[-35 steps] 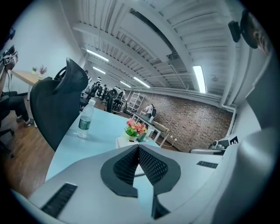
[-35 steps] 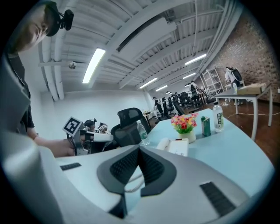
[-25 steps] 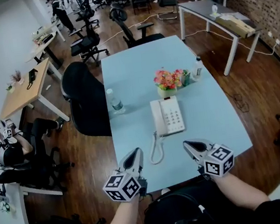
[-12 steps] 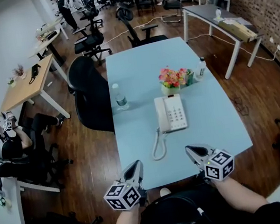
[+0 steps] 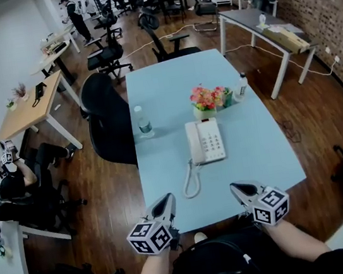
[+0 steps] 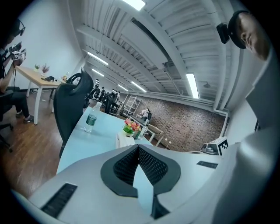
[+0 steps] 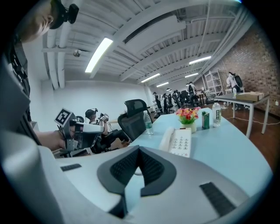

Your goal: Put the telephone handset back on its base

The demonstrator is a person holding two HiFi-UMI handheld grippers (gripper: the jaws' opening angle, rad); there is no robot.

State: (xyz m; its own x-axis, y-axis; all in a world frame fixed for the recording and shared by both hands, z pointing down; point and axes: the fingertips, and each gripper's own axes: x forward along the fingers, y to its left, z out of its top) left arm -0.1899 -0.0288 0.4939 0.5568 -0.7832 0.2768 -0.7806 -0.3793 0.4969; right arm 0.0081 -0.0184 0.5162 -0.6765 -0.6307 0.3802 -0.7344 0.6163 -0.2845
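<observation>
Head view: the telephone handset (image 5: 194,142) lies in its cradle along the left side of the telephone base (image 5: 210,141), which sits near the middle of the light-blue table (image 5: 260,152). The coiled cord (image 5: 190,179) loops from the telephone toward the near edge; neither gripper view shows that loop.

The left gripper (image 5: 168,198) and right gripper (image 5: 235,187) hover over the near table edge, well short of the telephone. Each gripper's own view shows its ribbed pads meeting at the tips, with nothing between them.

The right gripper view gives the keypad and handset side-on. It also shows a green can (image 7: 205,119) just beside the flower pot (image 5: 204,113), with a capped bottle (image 5: 240,84) past it. The left gripper view shows only a sliver of the telephone behind its jaws.

Containers: the pot holds pink, red and yellow flowers (image 5: 207,96). A capped water bottle (image 5: 143,123) stands apart at the table's left edge; its contents cannot be judged.
</observation>
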